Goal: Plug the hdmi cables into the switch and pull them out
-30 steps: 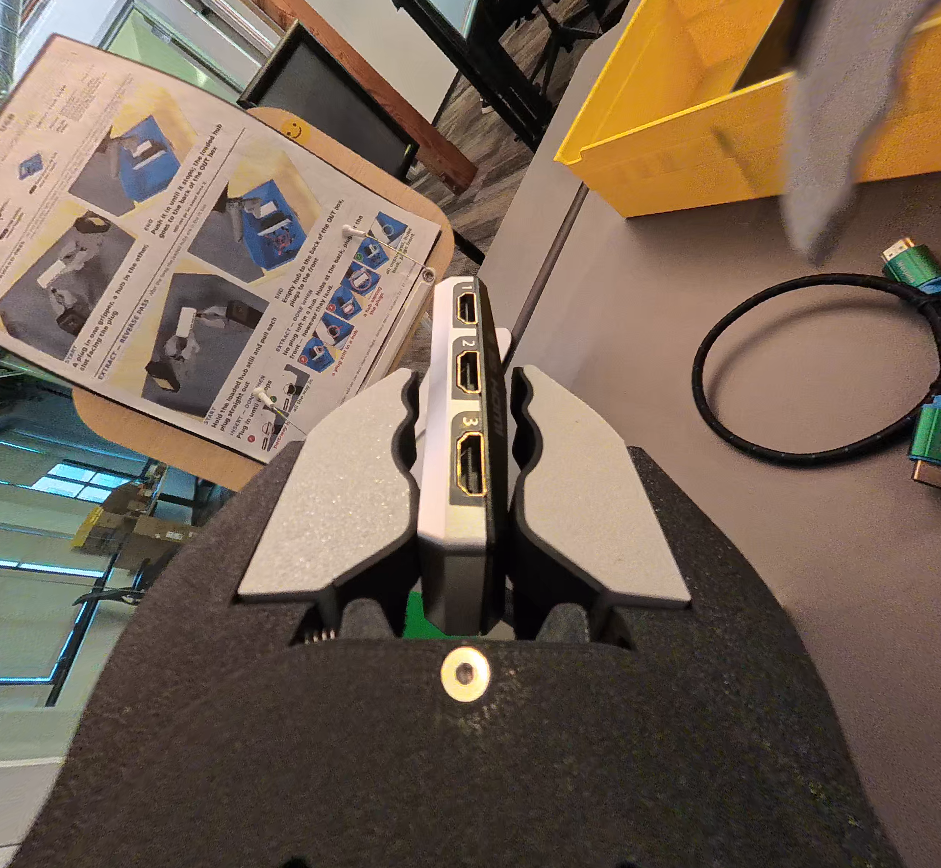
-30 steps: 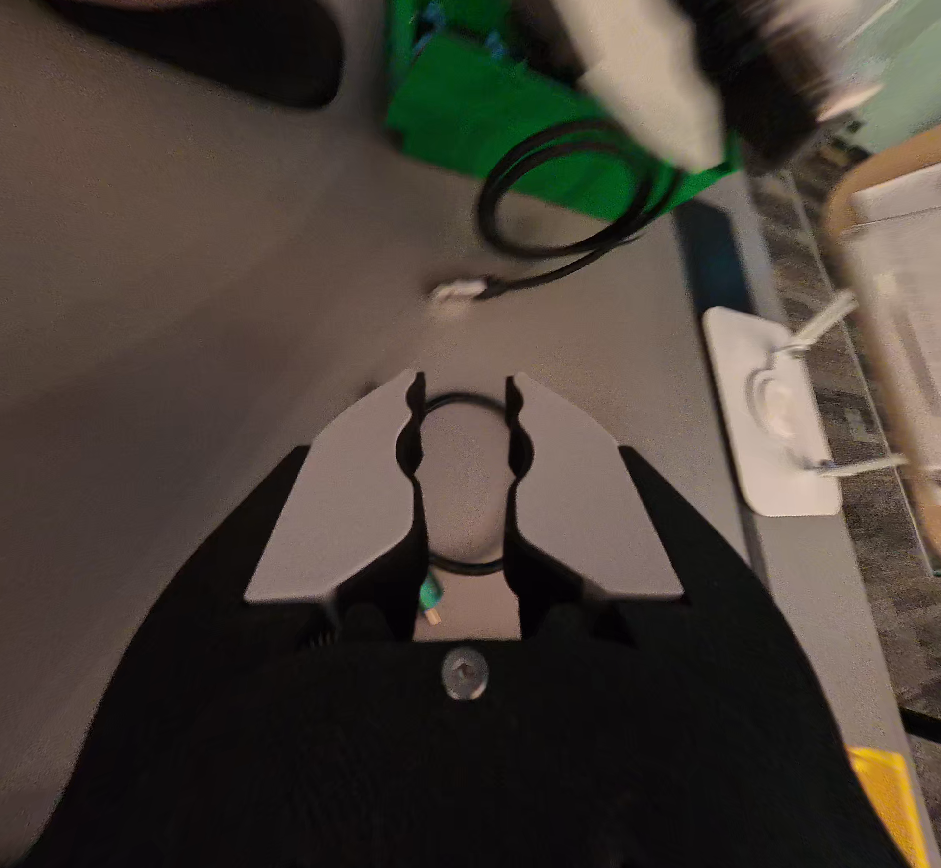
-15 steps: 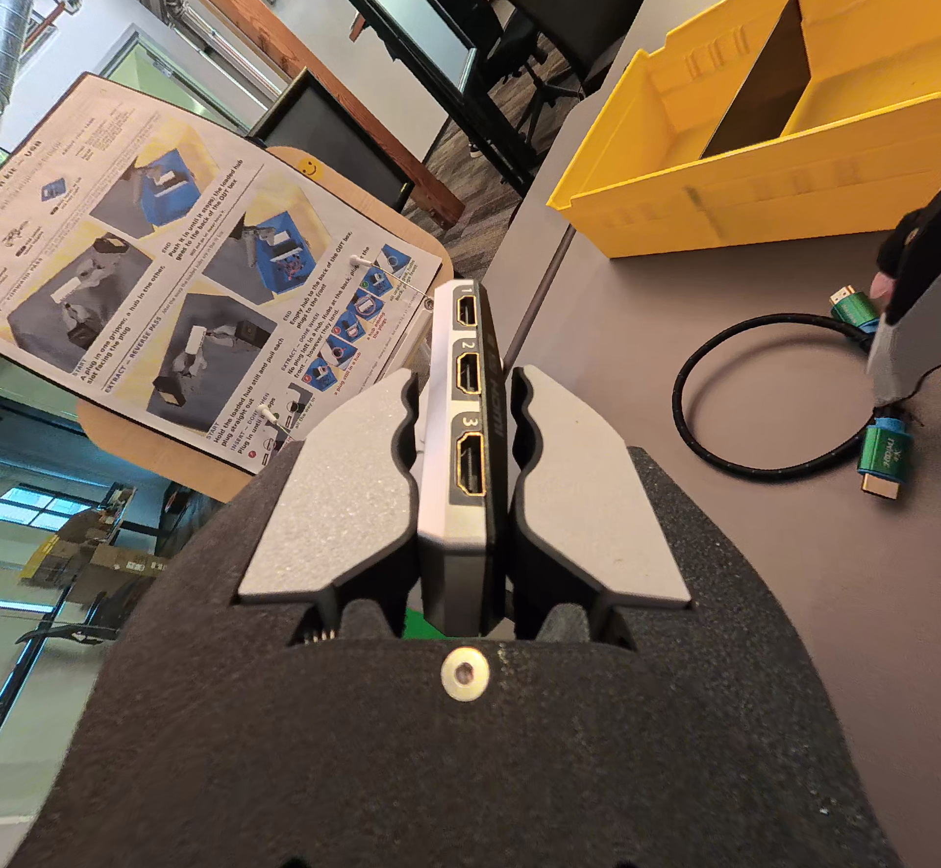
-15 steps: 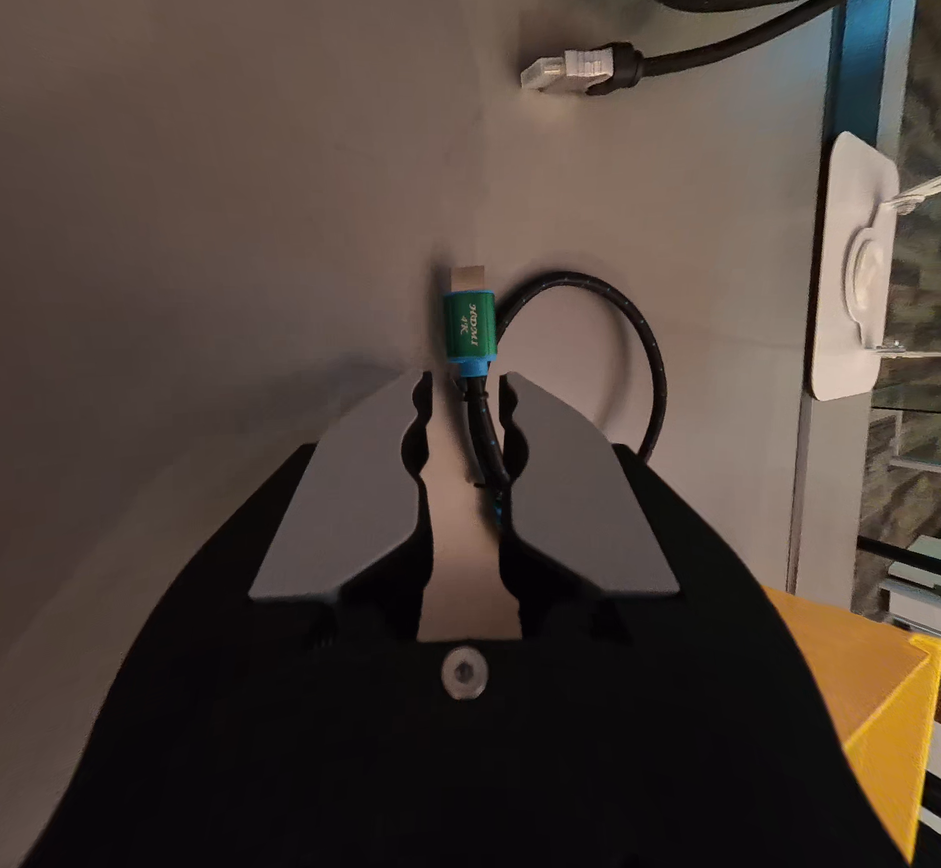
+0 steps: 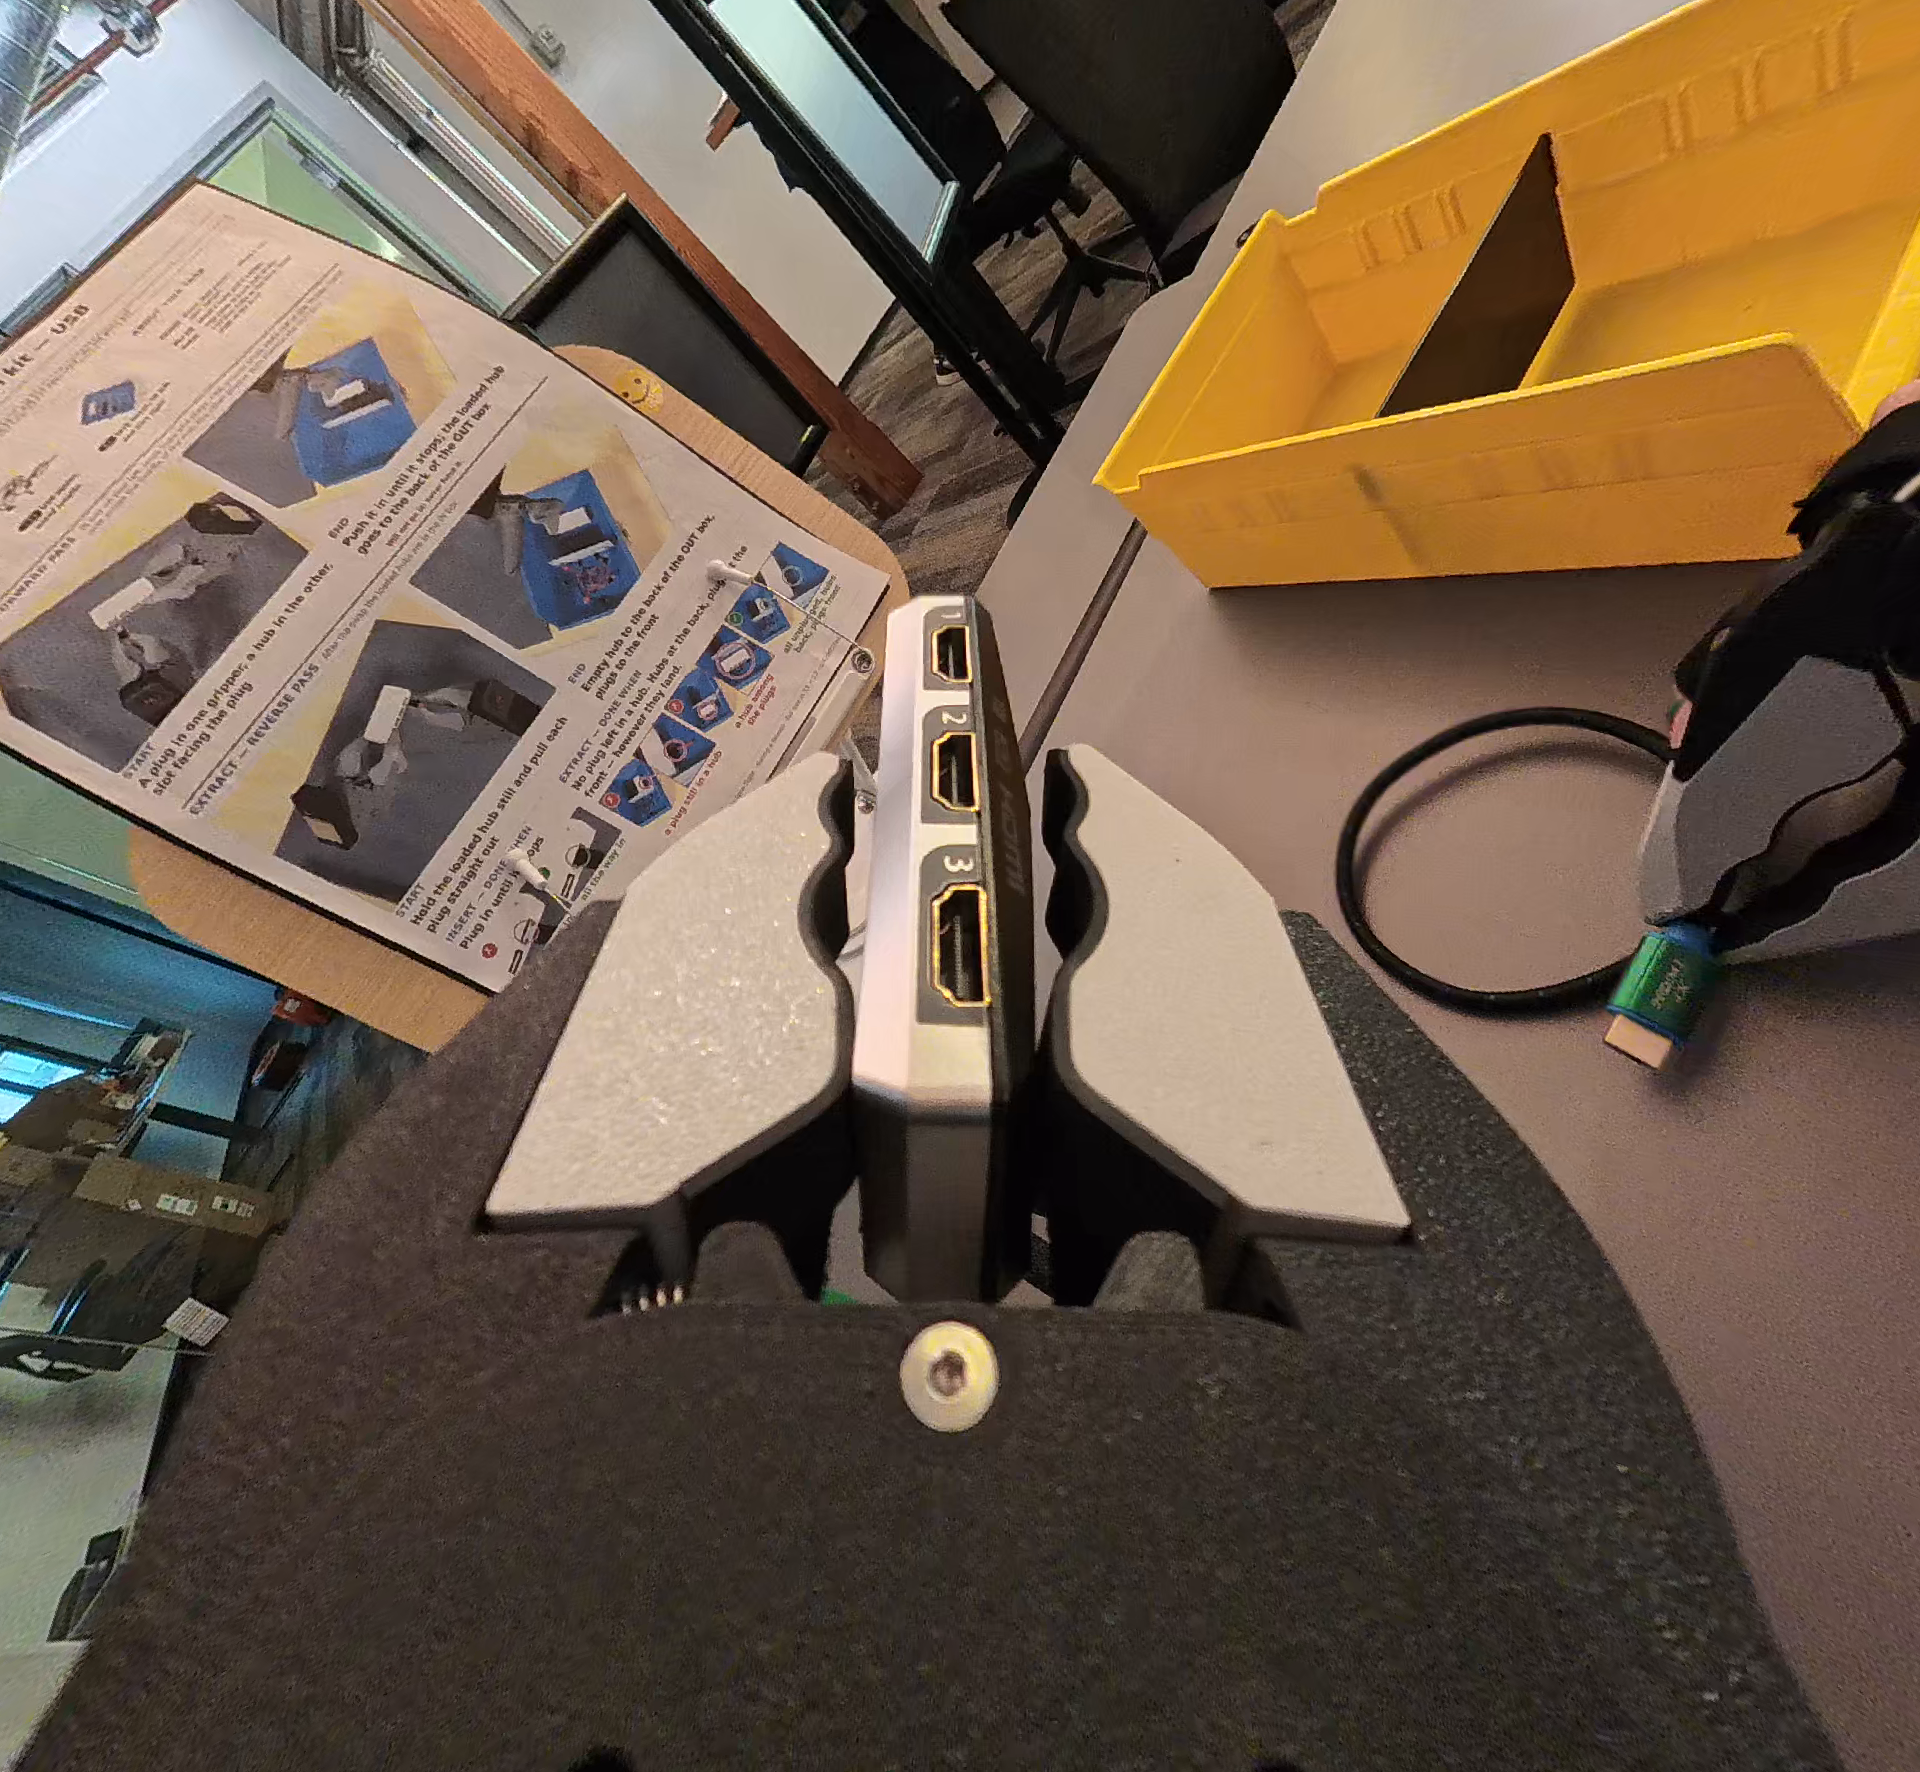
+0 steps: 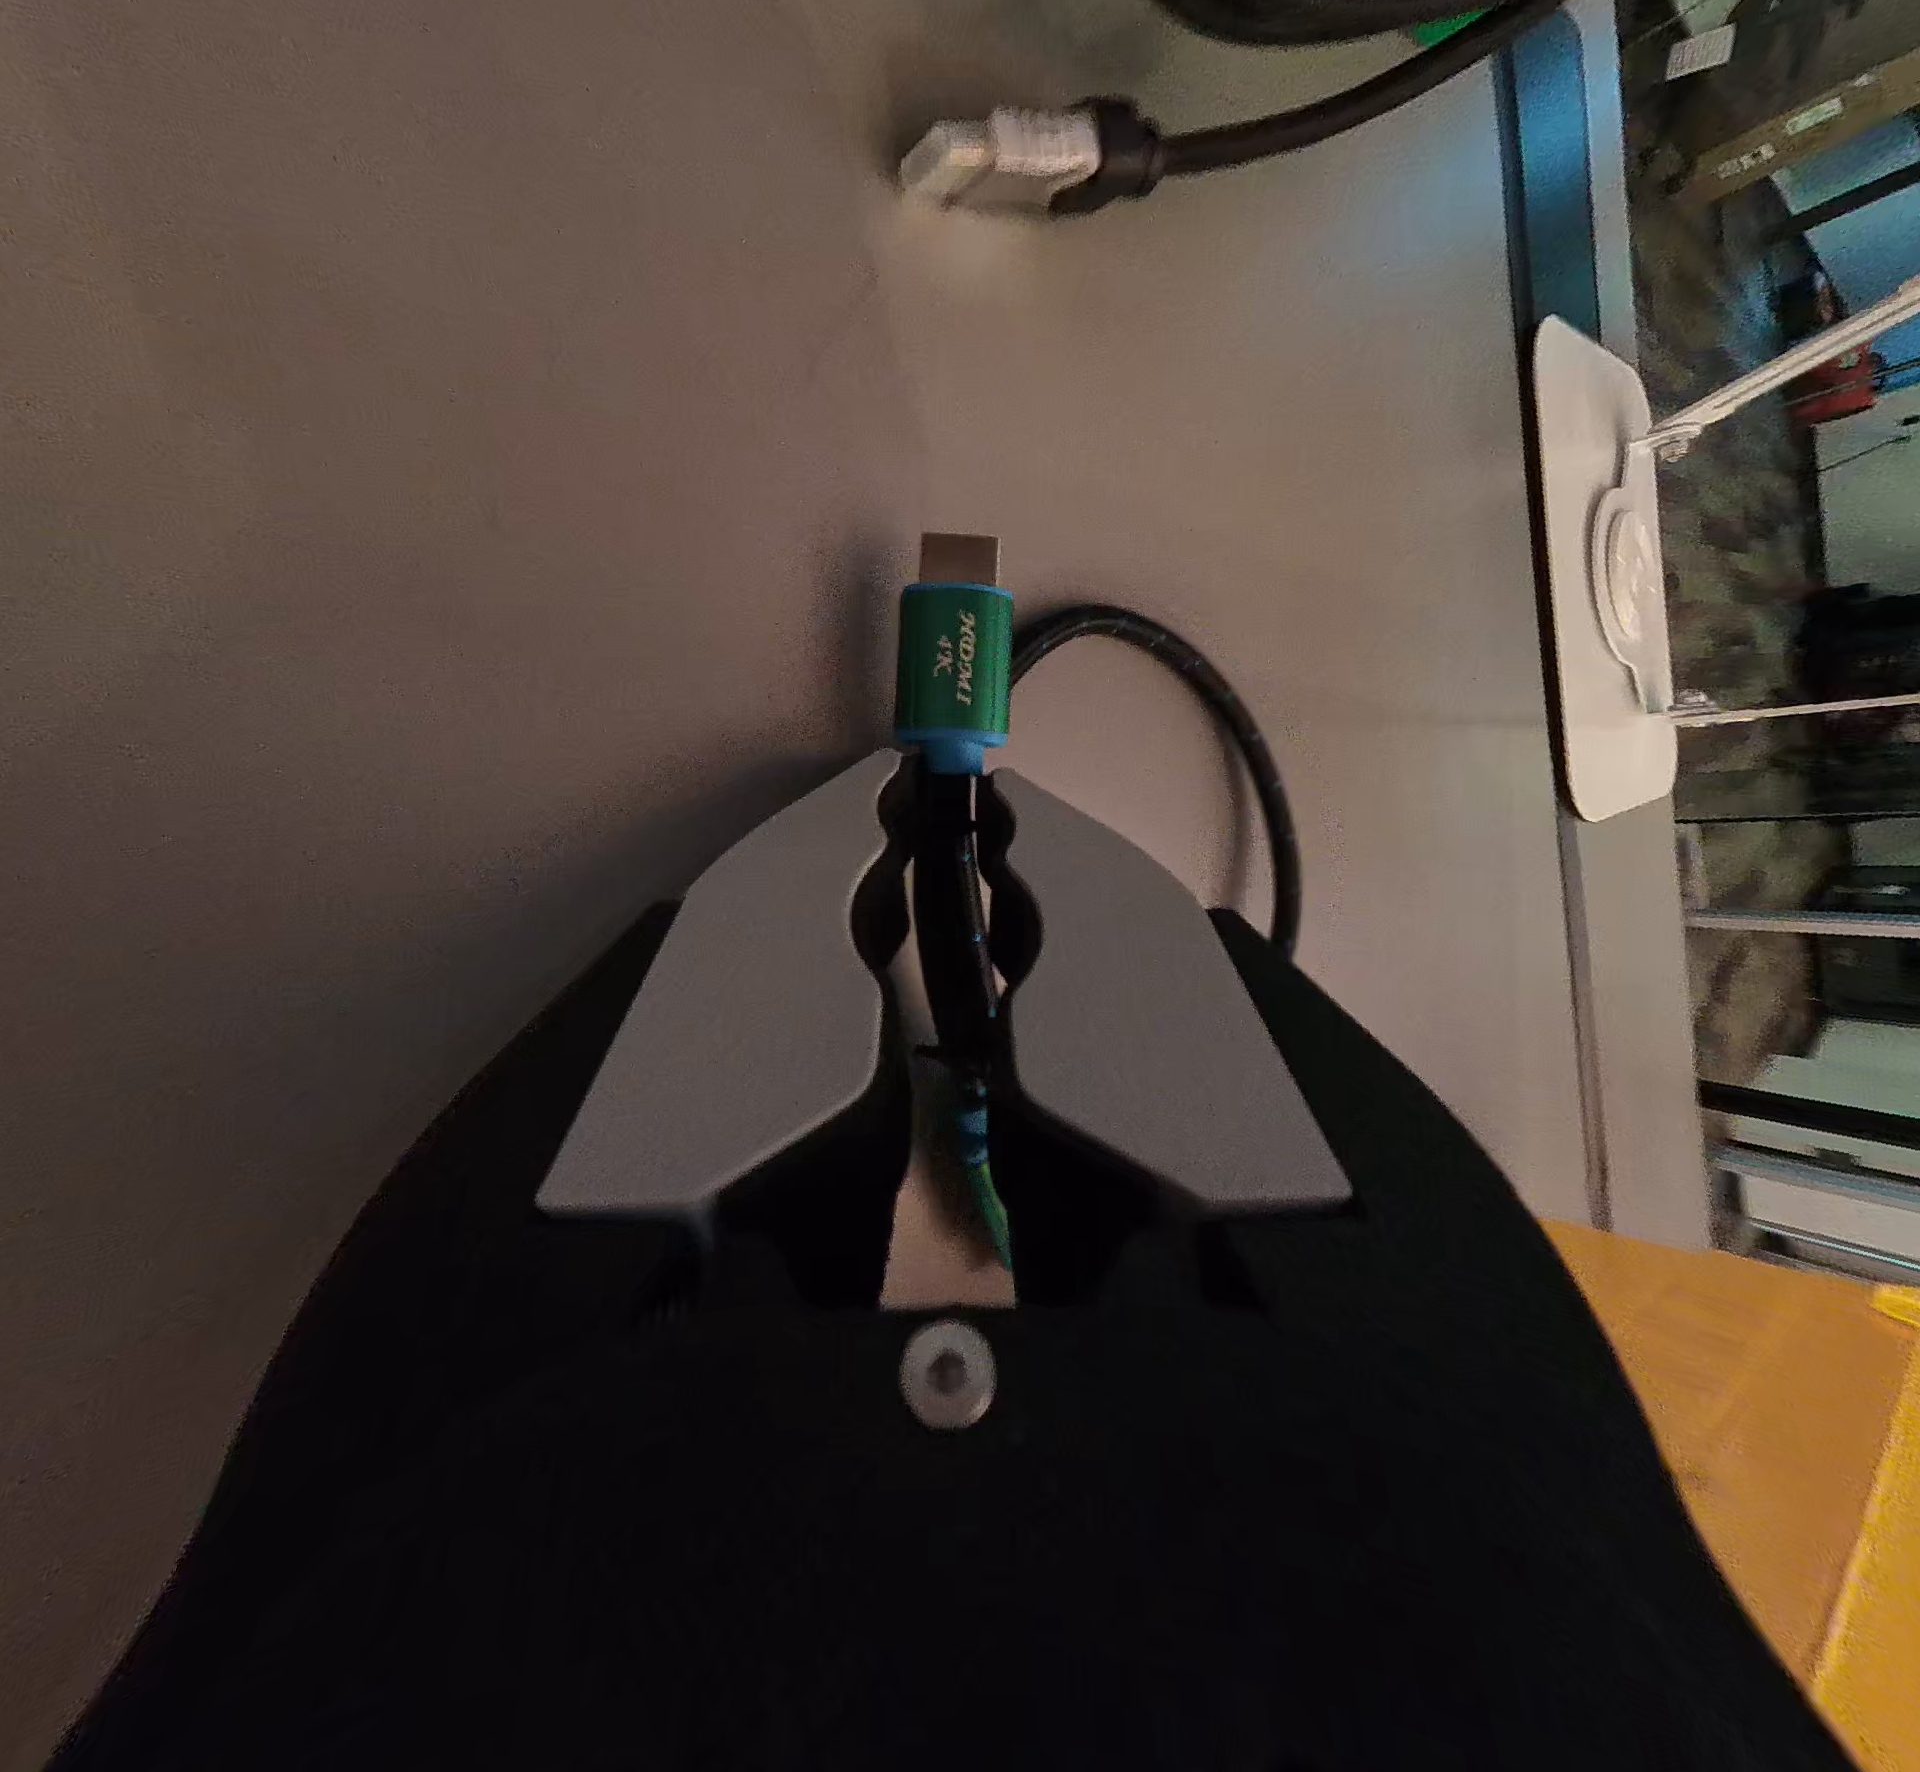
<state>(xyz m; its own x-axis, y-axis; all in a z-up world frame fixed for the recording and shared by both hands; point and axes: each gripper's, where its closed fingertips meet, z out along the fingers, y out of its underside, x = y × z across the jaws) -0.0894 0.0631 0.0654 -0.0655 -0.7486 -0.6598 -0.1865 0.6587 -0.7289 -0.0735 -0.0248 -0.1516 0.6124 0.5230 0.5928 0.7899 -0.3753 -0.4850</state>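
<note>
My left gripper [image 5: 940,787] is shut on the silver and black HDMI switch [image 5: 935,943] and holds it on edge above the table; its three ports face up and are empty. My right gripper [image 6: 940,777] is shut on a black braided HDMI cable [image 6: 1236,735] just behind its green plug [image 6: 954,673]. The plug sticks out past the fingertips, low over the grey table. In the left wrist view the right gripper [image 5: 1704,922] is at the right, with the green plug [image 5: 1657,995] at its tip and the cable loop [image 5: 1455,849] on the table.
A yellow bin [image 5: 1507,475] stands behind the cable. An instruction sheet on a board [image 5: 364,600] stands at the left past the table edge. A second black cable with a silver plug [image 6: 1008,153] lies ahead of the green plug. A white stand base [image 6: 1600,579] sits at the table edge. The left gripper's tips are roughly 25 cm from the right gripper's.
My right gripper came down over the green-plug cable and closed on it just behind the plug. My left gripper kept the switch and tilted slightly.
</note>
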